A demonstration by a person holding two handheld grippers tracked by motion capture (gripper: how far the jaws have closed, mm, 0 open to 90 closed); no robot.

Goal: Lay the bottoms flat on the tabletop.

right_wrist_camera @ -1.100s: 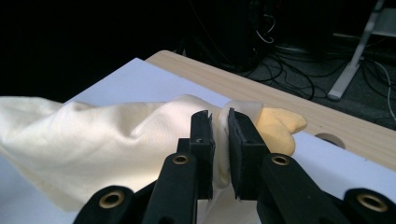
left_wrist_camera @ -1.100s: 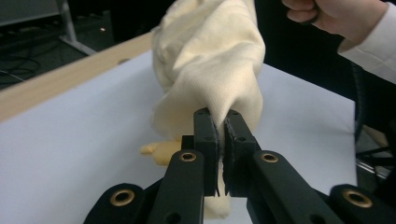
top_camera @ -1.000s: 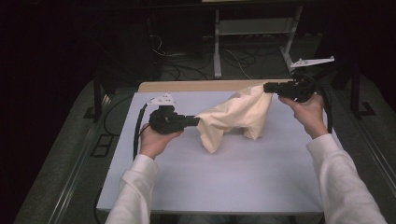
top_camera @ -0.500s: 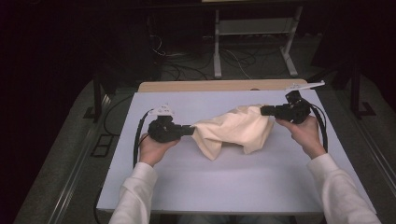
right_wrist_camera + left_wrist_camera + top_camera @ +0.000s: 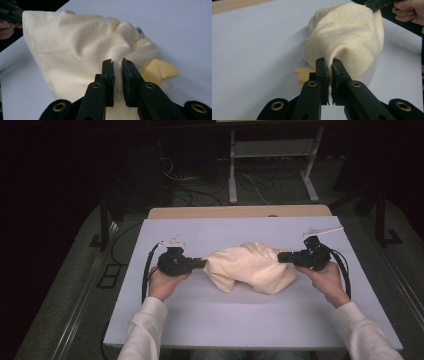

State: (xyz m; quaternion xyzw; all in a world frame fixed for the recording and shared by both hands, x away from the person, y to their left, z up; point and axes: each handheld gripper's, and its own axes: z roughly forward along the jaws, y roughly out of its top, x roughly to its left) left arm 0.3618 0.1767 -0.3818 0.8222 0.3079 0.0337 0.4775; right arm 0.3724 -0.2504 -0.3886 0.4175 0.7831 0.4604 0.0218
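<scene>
Cream cloth [image 5: 248, 268] lies bunched mid-table, stretched between both grippers, sagging onto the surface. Left hand-held gripper [image 5: 202, 263] pinches the cloth's left end, jaws nearly closed on the fabric [image 5: 342, 40]. Right hand-held gripper [image 5: 281, 257] clamps the cloth's right end the same way, a white label [image 5: 140, 32] just beyond its jaws. Around the cloth the table [image 5: 240, 320] lies bare toward the near edge and the far wooden edge [image 5: 240, 212].
</scene>
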